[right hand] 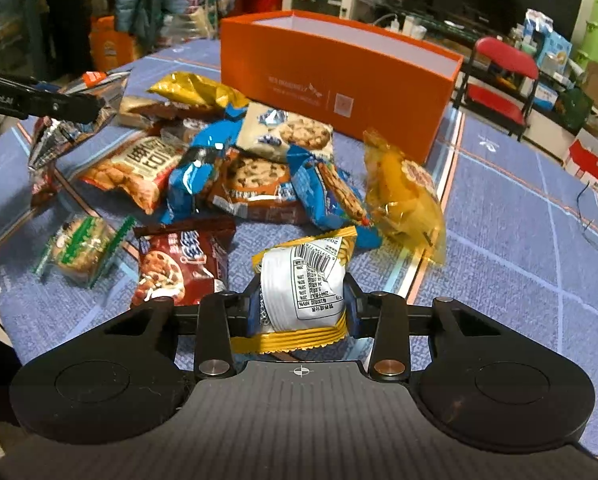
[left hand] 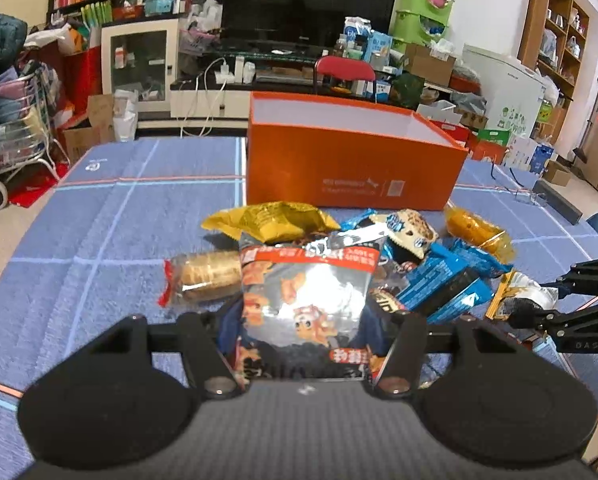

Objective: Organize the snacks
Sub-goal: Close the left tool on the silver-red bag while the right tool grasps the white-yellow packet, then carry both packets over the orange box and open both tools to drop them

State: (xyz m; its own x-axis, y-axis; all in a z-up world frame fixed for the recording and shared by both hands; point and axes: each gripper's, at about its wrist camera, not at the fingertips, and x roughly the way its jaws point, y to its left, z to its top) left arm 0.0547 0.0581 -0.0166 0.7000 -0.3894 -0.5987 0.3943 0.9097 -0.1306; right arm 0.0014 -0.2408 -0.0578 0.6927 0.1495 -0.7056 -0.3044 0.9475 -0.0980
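Right wrist view: fingers [right hand: 346, 300] clamped on barcode-labelled white packet [right hand: 299, 286]; left fingers [left hand: 401, 332] clamped on silver snack bag [left hand: 307, 296], Chinese print unreadable; orange box [right hand: 339, 76] lettering blurred.

One orange box [right hand: 339, 76], two claws, roughly a dozen snack packets [right hand: 259, 176].
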